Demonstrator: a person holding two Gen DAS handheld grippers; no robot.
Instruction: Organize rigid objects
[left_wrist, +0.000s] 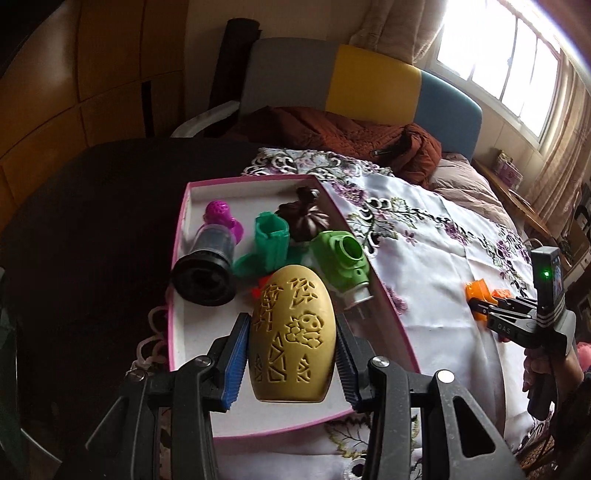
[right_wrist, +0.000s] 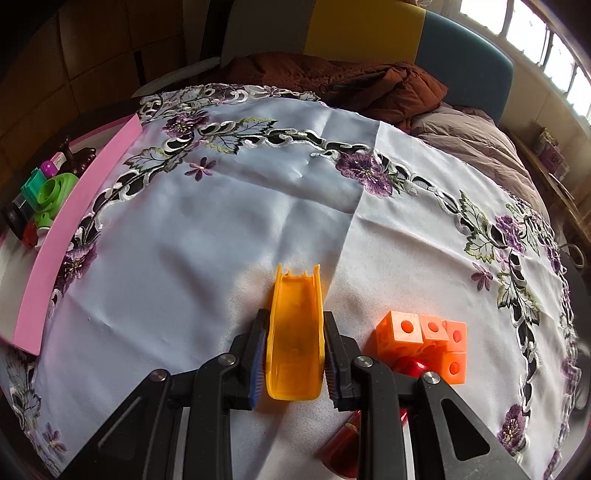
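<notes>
My left gripper (left_wrist: 291, 339) is shut on a tan carved egg-shaped shell (left_wrist: 291, 336), held over the near part of the pink-rimmed box (left_wrist: 177, 236). The box holds a black-and-purple cylinder (left_wrist: 210, 266), a teal piece (left_wrist: 269, 240), a dark brown figure (left_wrist: 301, 218) and a light green toy camera (left_wrist: 341, 264). My right gripper (right_wrist: 294, 350) is shut on a yellow-orange plastic channel piece (right_wrist: 294, 339) just above the embroidered cloth (right_wrist: 221, 221). Orange linked cubes (right_wrist: 424, 339) and a red piece (right_wrist: 345, 446) lie at its right.
The right gripper (left_wrist: 480, 306) also shows in the left wrist view, on the cloth right of the box. The pink box wall (right_wrist: 74, 229) is far left in the right wrist view. A brown jacket (left_wrist: 351, 136) and headboard lie behind. A dark surface lies left of the box.
</notes>
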